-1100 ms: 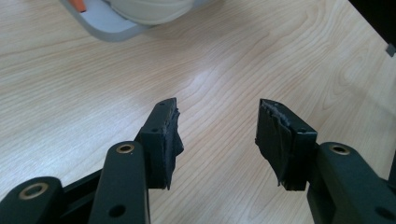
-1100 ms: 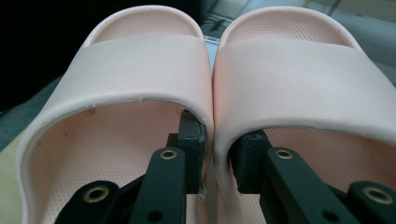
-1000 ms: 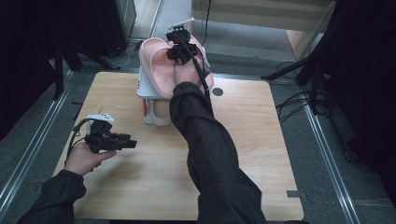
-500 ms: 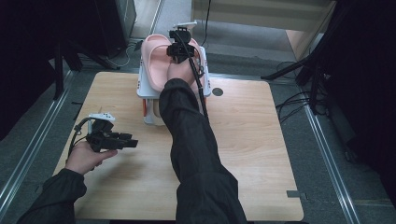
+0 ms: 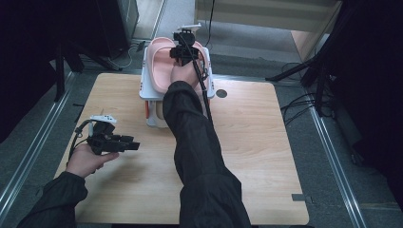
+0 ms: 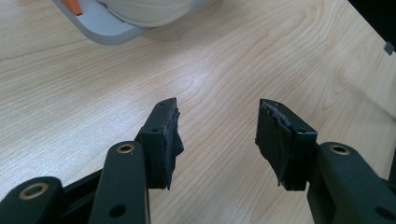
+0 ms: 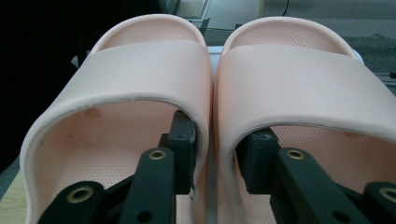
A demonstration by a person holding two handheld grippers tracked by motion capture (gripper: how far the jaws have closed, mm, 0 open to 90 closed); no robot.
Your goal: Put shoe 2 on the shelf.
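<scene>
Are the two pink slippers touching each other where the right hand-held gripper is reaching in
Touching. In the right gripper view the left slipper and right slipper press side against side, with no gap along their inner walls.

In the high view, the near part of the right pink slipper (image 5: 198, 57) is covered by the right tool (image 5: 183, 47) and the hand behind it, so contact between the pads and the slippers cannot be judged there. The lower shelf of the white rack (image 5: 148, 90) is largely hidden by the dark sleeve (image 5: 190, 123), and the pale things stored on it cannot be identified. In the left gripper view, a grey tray (image 6: 100, 29) holding a cream object (image 6: 144, 9) is cut off by the top edge. In the right gripper view, the heels of both slippers are cut off at the bottom edge.
</scene>
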